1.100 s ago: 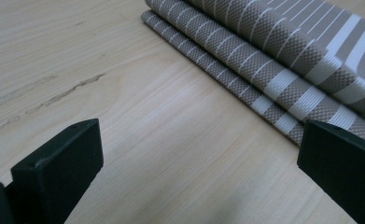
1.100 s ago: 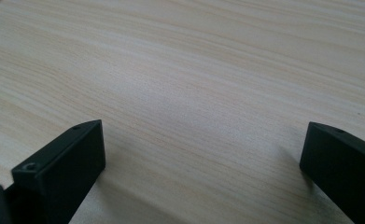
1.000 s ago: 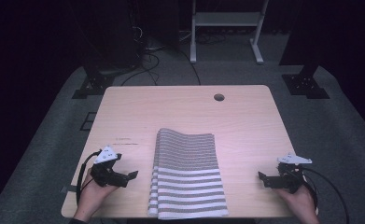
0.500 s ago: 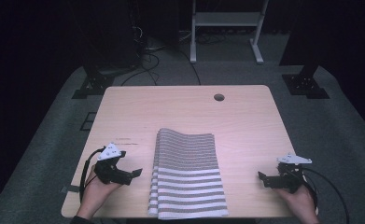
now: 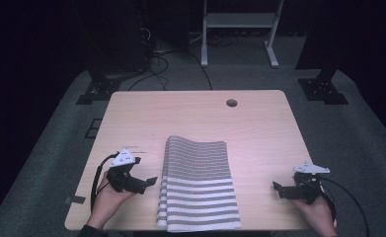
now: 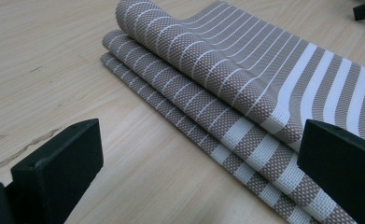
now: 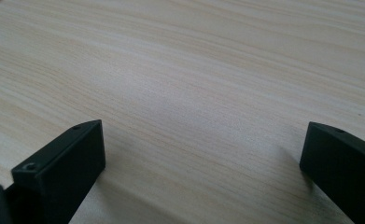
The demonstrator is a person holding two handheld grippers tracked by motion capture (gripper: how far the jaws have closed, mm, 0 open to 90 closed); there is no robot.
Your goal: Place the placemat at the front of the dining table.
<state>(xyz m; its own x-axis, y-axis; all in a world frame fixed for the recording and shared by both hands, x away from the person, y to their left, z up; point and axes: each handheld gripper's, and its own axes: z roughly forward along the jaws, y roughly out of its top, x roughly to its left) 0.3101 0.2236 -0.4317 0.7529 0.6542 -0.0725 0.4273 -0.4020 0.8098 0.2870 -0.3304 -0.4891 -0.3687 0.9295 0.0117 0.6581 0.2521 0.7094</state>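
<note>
A folded mat (image 5: 198,182) with grey-brown and white stripes lies in several layers on the front middle of the wooden table (image 5: 190,118). My left gripper (image 5: 148,183) is held low just left of the mat's left edge, open, jaws pointing at it. In the left gripper view the mat's stacked folded edges (image 6: 245,79) lie just ahead of my left gripper (image 6: 199,140), and nothing is between the jaws. My right gripper (image 5: 278,190) rests open near the front right of the table, apart from the mat. In the right gripper view, bare wood lies under my right gripper (image 7: 203,140).
A round cable hole (image 5: 231,103) sits near the table's far edge. Beyond the table stand a white frame (image 5: 237,29), dark stands and floor cables. The table's front edge runs just under the mat's near end.
My left gripper has moved slightly right, closer to the mat's left edge. The right gripper and the mat have stayed where they were.
</note>
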